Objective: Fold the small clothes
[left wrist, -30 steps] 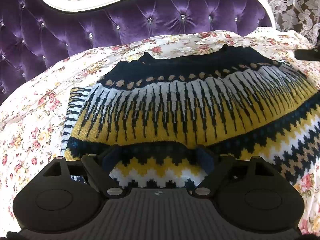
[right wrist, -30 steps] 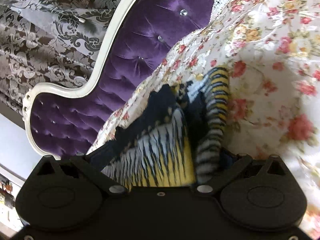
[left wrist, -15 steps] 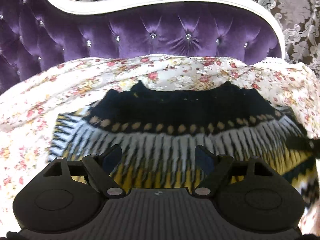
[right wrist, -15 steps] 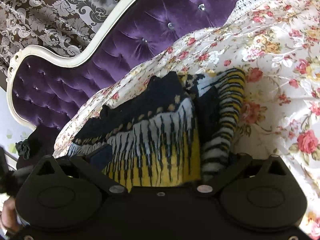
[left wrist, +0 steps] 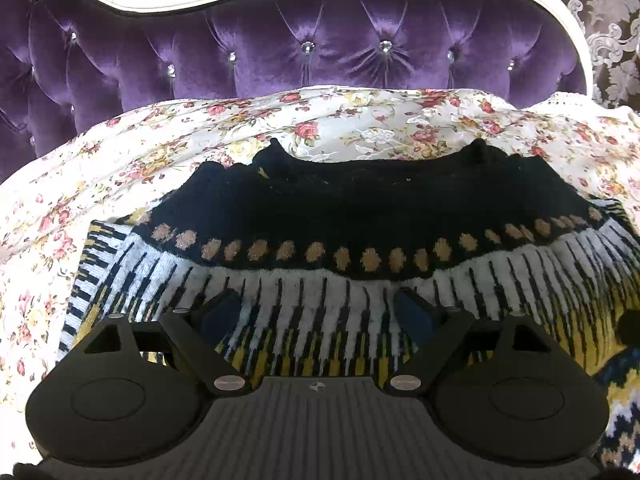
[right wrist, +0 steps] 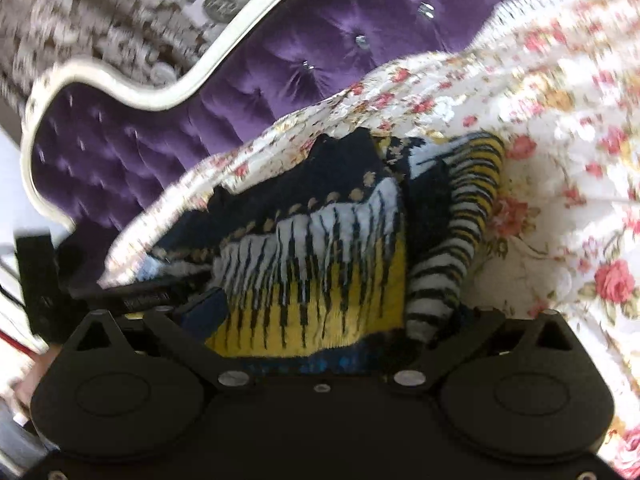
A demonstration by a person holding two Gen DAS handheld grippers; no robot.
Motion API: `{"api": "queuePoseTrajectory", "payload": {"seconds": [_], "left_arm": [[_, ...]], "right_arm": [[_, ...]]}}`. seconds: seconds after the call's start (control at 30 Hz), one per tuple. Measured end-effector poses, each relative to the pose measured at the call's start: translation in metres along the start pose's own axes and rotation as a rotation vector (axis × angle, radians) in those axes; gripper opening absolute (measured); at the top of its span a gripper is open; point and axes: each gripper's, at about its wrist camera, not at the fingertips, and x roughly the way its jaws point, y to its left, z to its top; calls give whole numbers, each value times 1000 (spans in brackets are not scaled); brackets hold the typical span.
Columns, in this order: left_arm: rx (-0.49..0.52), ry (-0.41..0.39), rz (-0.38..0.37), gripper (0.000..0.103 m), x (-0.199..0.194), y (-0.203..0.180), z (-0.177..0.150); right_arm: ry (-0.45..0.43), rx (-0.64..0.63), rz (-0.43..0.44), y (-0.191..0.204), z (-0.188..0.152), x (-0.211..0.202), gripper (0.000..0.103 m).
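Observation:
A small knit sweater [left wrist: 360,216], black at the collar with tan dots and white, black and yellow bands, lies flat on the floral bedspread [left wrist: 200,132], collar toward the headboard. My left gripper [left wrist: 318,312] is open just above the sweater's white and yellow band, holding nothing. In the right wrist view the sweater [right wrist: 320,248] shows from its right side, with a striped sleeve [right wrist: 460,232] folded along the edge. My right gripper [right wrist: 320,312] is open over the yellow band; the left gripper's body [right wrist: 140,296] shows at its left.
A tufted purple headboard [left wrist: 320,40] with a white frame stands behind the bed. Patterned wallpaper [left wrist: 600,20] is beyond it. Floral bedspread extends to the left and right of the sweater [right wrist: 560,160].
My left gripper has moved from the sweater's lower hem up toward the collar, staying open. My right gripper has swung leftward over the sweater's right side, and its view is blurred.

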Motion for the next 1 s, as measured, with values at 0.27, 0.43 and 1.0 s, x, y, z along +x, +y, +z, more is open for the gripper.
{"api": "queuePoseTrajectory", "payload": {"seconds": [0.27, 0.43, 1.0], "left_arm": [[-6, -8, -14, 87, 1, 3, 0], [-18, -24, -16, 87, 1, 3, -2], [-133, -62, -41, 75, -81, 131, -45]], "right_arm": [[-33, 21, -1, 2, -5, -1, 92], [-18, 78, -33, -7, -3, -3, 36], [-4, -39, -182, 114, 38, -21, 33]]}}
